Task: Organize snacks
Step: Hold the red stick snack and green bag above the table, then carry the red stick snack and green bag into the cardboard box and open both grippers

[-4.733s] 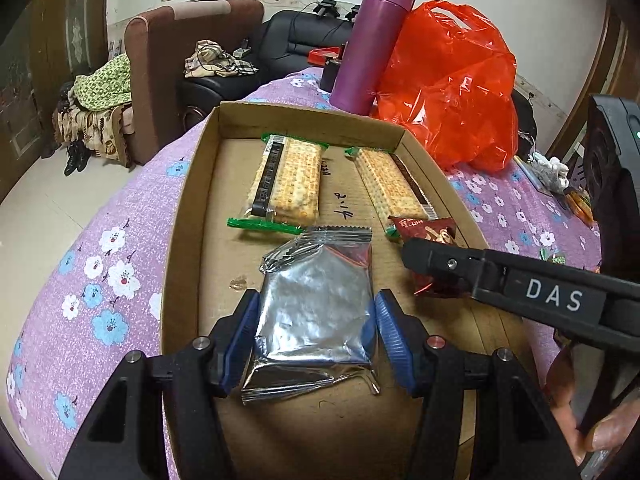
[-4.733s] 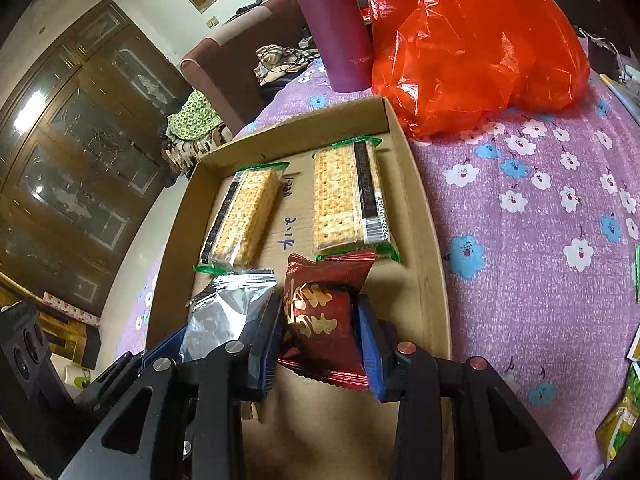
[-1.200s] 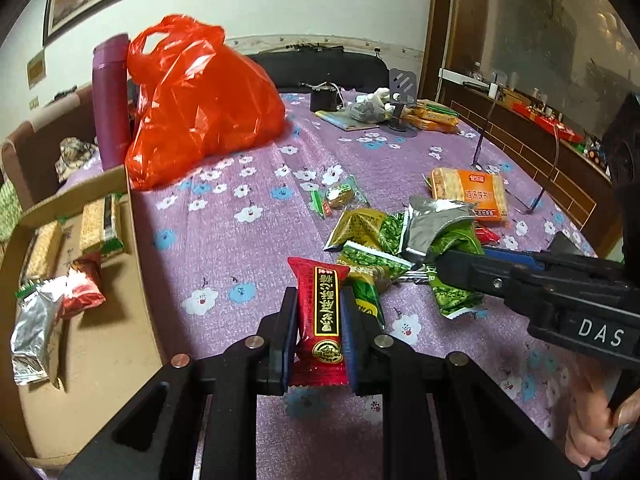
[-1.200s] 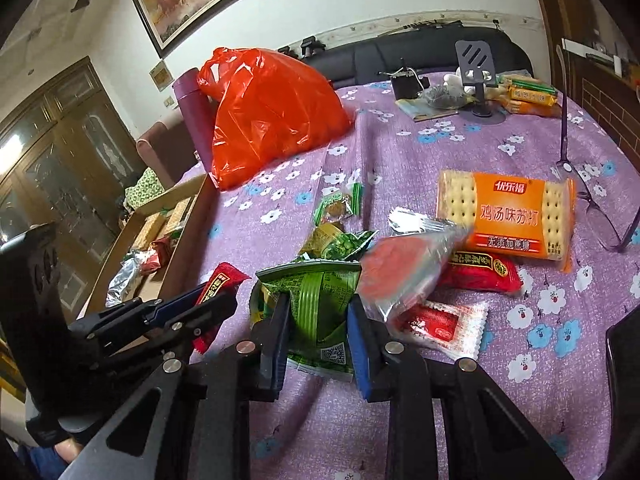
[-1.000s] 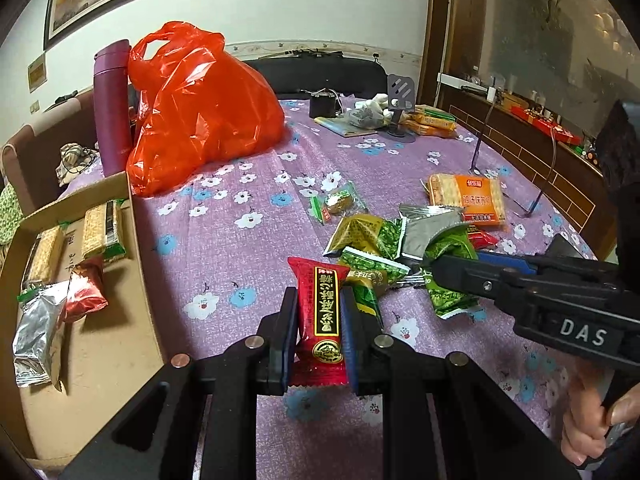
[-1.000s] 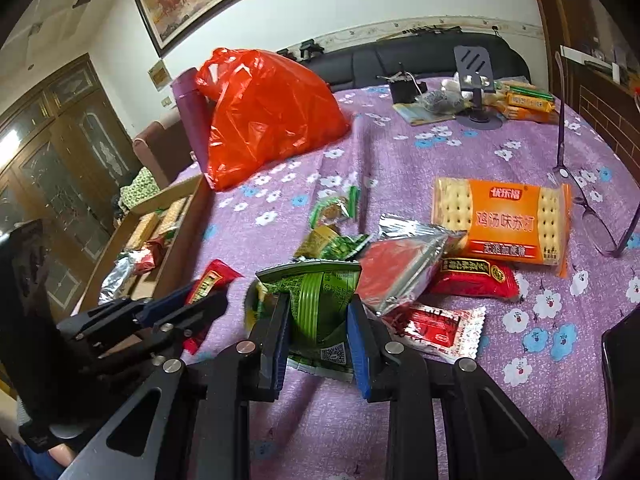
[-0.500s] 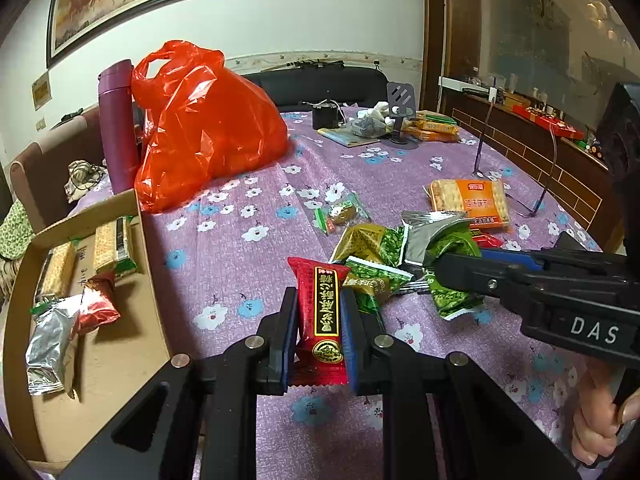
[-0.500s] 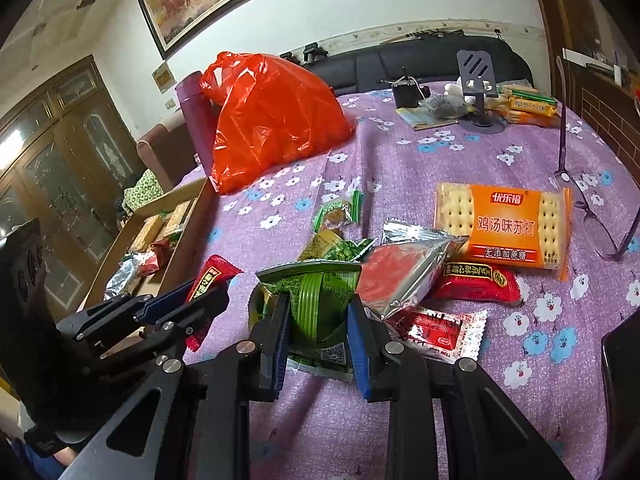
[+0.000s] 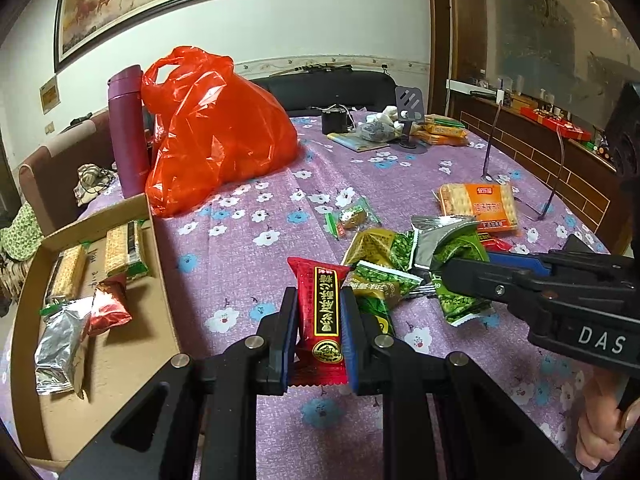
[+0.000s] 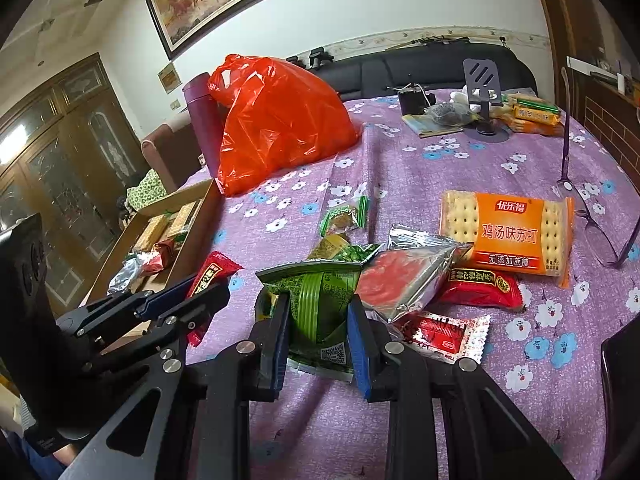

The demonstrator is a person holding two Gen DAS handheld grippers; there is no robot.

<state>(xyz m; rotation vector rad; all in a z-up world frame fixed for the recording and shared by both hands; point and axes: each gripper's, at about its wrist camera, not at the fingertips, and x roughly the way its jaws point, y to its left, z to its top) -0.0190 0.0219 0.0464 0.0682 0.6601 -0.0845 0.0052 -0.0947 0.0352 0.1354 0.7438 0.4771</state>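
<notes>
My left tongs (image 9: pixel 319 340) are clamped narrow on a red snack bar (image 9: pixel 321 316), its long axis running straight ahead toward twelve o'clock, tail crimp hanging just behind the pads. My right tongs (image 10: pixel 318 328) pinch a green packet (image 10: pixel 316 300) the same way, wrapper bunched between the blue pads (image 10: pixel 361 352); whether it has cleared the cloth I cannot tell. Just beyond, at one to two o'clock from the right tongs, lie a silver-and-red pouch (image 10: pixel 404 276), a clear red sachet (image 10: pixel 444 334) and a dark red bar (image 10: pixel 480 286), with an orange cracker pack (image 10: pixel 506 232) farther out. What the next move turns on, I judge, is the cardboard tray (image 9: pixel 158 264) — it sits at nine to ten o'clock from my left tongs, well apart across the purple flowered tablecloth (image 9: pixel 280 208), already holding cracker packs (image 9: pixel 124 248), a silver pouch (image 9: pixel 60 344) and a small red packet (image 9: pixel 108 308). The left hand is the nearer one, so its bar should swing over first. Far off at eleven o'clock stand the orange plastic bag (image 9: pixel 216 132) and purple flask (image 9: pixel 128 128).
</notes>
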